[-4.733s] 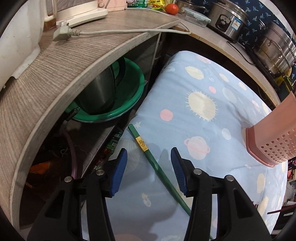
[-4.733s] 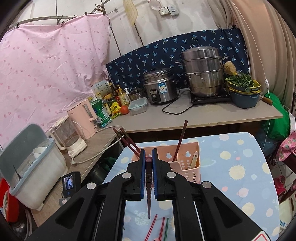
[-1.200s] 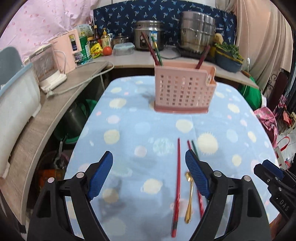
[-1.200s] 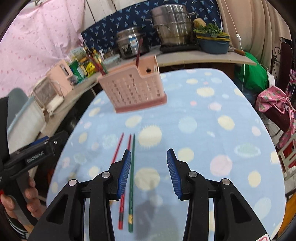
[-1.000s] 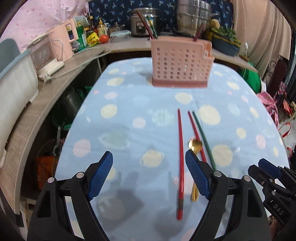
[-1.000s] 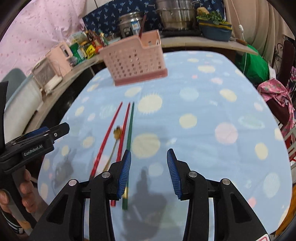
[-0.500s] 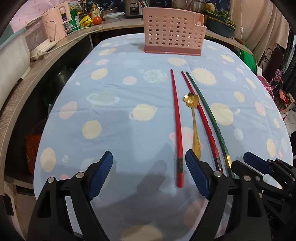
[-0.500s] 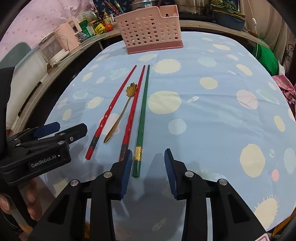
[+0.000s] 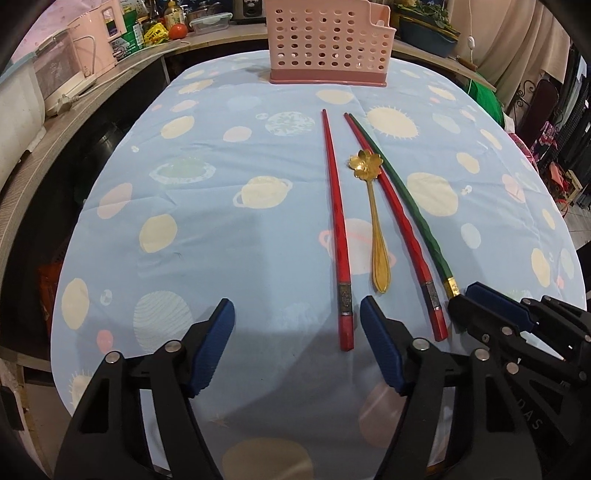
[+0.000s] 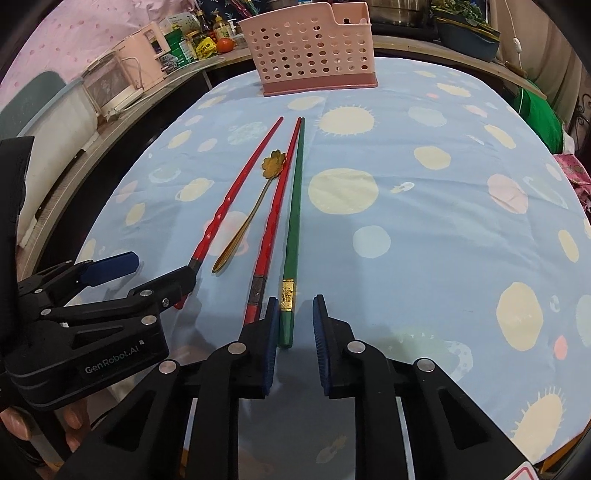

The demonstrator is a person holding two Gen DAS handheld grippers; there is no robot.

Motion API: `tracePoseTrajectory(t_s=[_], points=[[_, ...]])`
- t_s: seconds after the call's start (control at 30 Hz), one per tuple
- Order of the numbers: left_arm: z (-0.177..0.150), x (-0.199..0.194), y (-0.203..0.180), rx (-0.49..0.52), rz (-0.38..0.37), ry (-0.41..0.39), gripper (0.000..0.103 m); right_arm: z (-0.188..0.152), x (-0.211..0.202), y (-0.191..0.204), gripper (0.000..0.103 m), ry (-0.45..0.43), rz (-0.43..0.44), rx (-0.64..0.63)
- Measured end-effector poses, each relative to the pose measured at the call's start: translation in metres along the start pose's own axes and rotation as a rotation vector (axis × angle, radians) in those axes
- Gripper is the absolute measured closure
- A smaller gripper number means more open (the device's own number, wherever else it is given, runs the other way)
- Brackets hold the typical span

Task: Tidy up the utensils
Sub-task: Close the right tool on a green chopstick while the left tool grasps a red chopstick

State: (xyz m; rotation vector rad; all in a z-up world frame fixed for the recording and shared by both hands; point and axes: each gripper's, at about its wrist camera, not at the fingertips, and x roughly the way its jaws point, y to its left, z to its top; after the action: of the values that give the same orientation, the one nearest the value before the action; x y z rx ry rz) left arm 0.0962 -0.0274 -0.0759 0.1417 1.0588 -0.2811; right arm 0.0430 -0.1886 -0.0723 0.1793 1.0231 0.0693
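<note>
On the blue planet-print tablecloth lie a left red chopstick [image 9: 335, 206] [image 10: 236, 192], a gold flower spoon [image 9: 373, 221] [image 10: 255, 206], a second red chopstick [image 9: 395, 218] [image 10: 275, 206] and a green chopstick [image 9: 410, 199] [image 10: 294, 221]. A pink perforated utensil basket [image 9: 328, 40] [image 10: 314, 48] stands at the far end. My left gripper [image 9: 297, 347] is open, its right finger beside the near end of the left red chopstick. My right gripper [image 10: 294, 332] is open, low over the table, with the green chopstick's near end between its pads.
A wooden counter [image 9: 92, 96] curves along the left with a pink kettle [image 10: 144, 51], a blender and a white bin. Bottles, a tomato [image 9: 179, 31] and pots stand behind the basket. The table's front edge is just under both grippers.
Both grippers have come down and forward to the near ends of the utensils. The right gripper now straddles the green chopstick's end and its jaws have narrowed a little.
</note>
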Motion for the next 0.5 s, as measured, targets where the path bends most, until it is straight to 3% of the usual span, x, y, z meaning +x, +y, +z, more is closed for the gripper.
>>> tracePoseTrajectory(t_s=[0.17,0.33,0.5], points=[[-0.0007,0.0027,-0.0017,0.008,-0.007,0.002,0.049,0.0005,0.0009,0.0012,0.088,-0.003,-0.009,-0.012],[-0.0006,0.0008,-0.0064,0.031,-0.019,-0.003,0.071,0.0017,0.002,-0.0019,0.095,-0.004,-0.011,-0.004],[-0.0006,-0.0001,-0.0093,0.039,-0.035,-0.002,0.09,0.0016,0.0018,-0.0017,0.096,-0.006,-0.015,-0.014]])
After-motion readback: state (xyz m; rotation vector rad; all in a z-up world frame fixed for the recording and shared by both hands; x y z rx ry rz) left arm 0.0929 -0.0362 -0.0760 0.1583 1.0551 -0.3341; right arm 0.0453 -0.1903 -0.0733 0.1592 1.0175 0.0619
